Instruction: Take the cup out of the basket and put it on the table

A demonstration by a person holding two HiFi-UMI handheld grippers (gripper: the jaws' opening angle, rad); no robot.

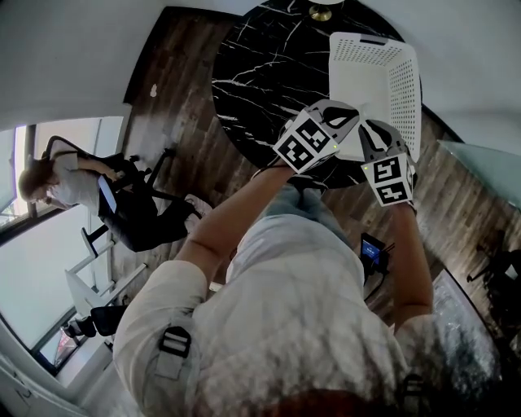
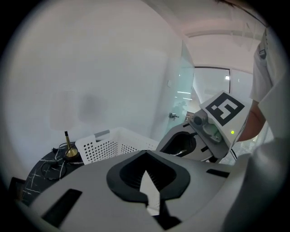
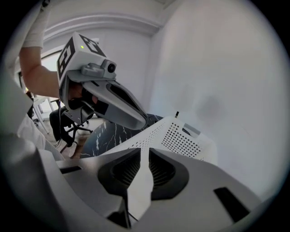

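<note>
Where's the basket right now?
Head view, upper right: the white basket sits on the black marble table near its right edge, with a brass stand just beyond its far-left corner.

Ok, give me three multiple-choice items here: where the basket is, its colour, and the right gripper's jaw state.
1. The basket stands: A on the floor; B on the black marble table; C on a chair.
2. The basket is: A white; B blue; C red.
3. The right gripper has its jaws: A clamped on a cup; B slightly apart, empty; C gripping a chair.
Answers: 1 B, the head view shows it on the table; 2 A, its perforated walls are white; 3 B, a narrow empty gap runs between the pads.
</note>
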